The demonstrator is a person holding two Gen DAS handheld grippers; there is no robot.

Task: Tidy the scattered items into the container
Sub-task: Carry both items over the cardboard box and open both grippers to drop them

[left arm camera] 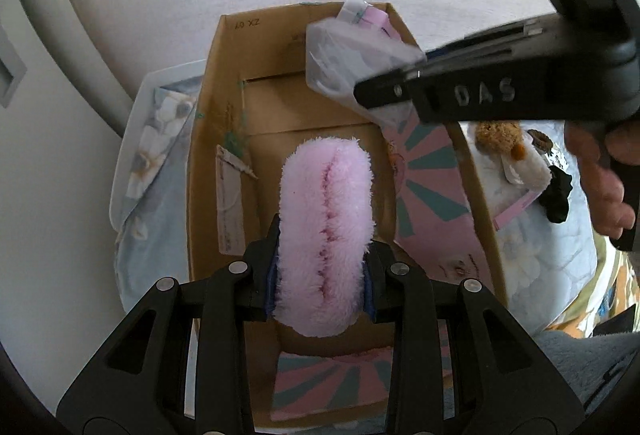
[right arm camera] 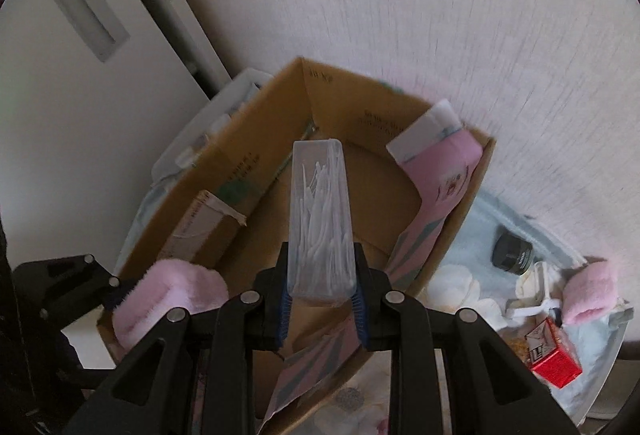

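Note:
An open cardboard box point(left arm camera: 224, 83) point(right arm camera: 360, 103) stands on a bed against a white wall. My left gripper point(left arm camera: 322, 275) is shut on a fluffy pink pad point(left arm camera: 326, 219) and holds it over the box. In the right wrist view that pink pad point(right arm camera: 172, 289) shows at the box's left rim. My right gripper point(right arm camera: 322, 305) is shut on a clear plastic case of white picks point(right arm camera: 320, 219), held above the box interior. The same clear case point(left arm camera: 344, 55) appears at the box's far right corner in the left wrist view, with the right gripper's black body beside it.
Pink-and-teal packages point(left arm camera: 428, 187) point(right arm camera: 436, 171) lean inside the box. On the pale blue quilt point(right arm camera: 472, 247) to the right lie a black jar point(right arm camera: 512, 249), a second pink pad point(right arm camera: 588, 293), a red carton point(right arm camera: 554, 353), a plush toy point(left arm camera: 508, 143) and a black cloth point(left arm camera: 558, 191). A hand point(left arm camera: 600, 175) shows at right.

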